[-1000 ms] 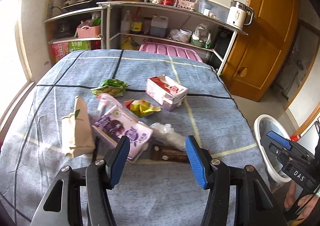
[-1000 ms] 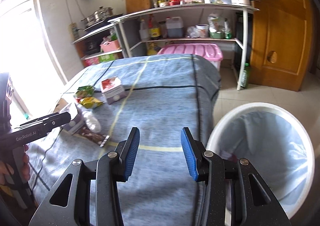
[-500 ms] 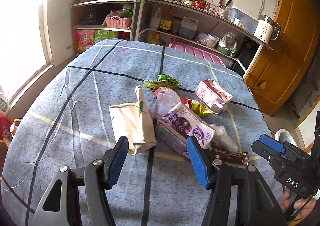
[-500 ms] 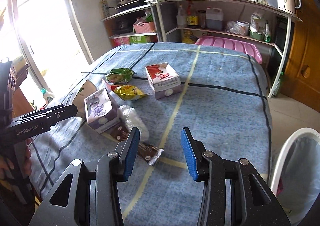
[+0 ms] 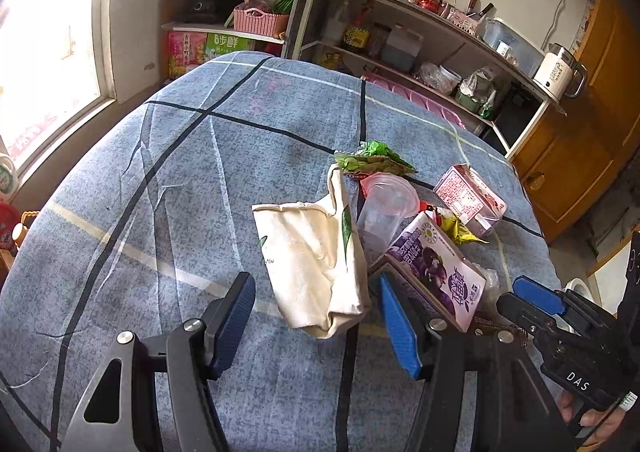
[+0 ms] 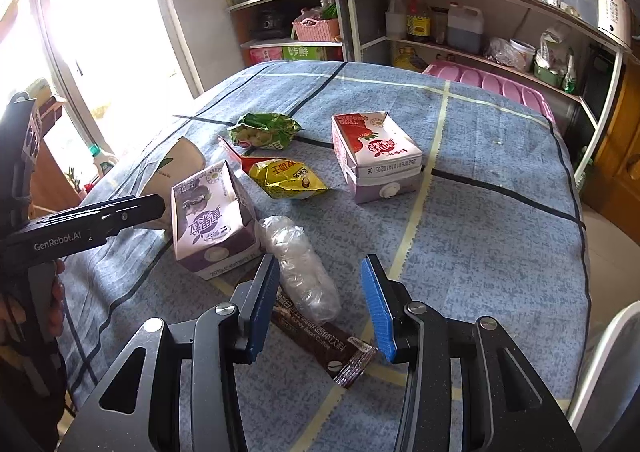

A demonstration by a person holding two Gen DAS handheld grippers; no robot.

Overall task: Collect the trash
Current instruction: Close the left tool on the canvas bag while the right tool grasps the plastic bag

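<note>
Trash lies on the blue checked tablecloth (image 5: pixel 180 180). A crumpled cream paper bag (image 5: pixel 316 264) lies just ahead of my open, empty left gripper (image 5: pixel 316 322). Right of it are a clear plastic cup (image 5: pixel 384 208), a purple carton (image 5: pixel 436 272) (image 6: pixel 212 220), a green snack wrapper (image 5: pixel 372 162) (image 6: pixel 264 130), a yellow wrapper (image 6: pixel 288 178) and a pink carton (image 6: pixel 376 156) (image 5: pixel 468 196). My right gripper (image 6: pixel 318 310) is open and empty, with a crumpled clear plastic bag (image 6: pixel 300 268) and a brown coffee sachet (image 6: pixel 328 348) between its fingers.
A white trash bin (image 6: pixel 608 368) stands off the table's right edge. Kitchen shelves (image 5: pixel 400 32) with bottles and pots stand behind the table, a pink bin lid (image 6: pixel 492 86) beyond its far edge. A wooden door (image 5: pixel 580 140) is at right, a bright window (image 6: pixel 100 32) at left.
Both grippers swung left from the bin side toward the trash pile. The left now faces the paper bag; the right has closed in over the plastic bag and sachet.
</note>
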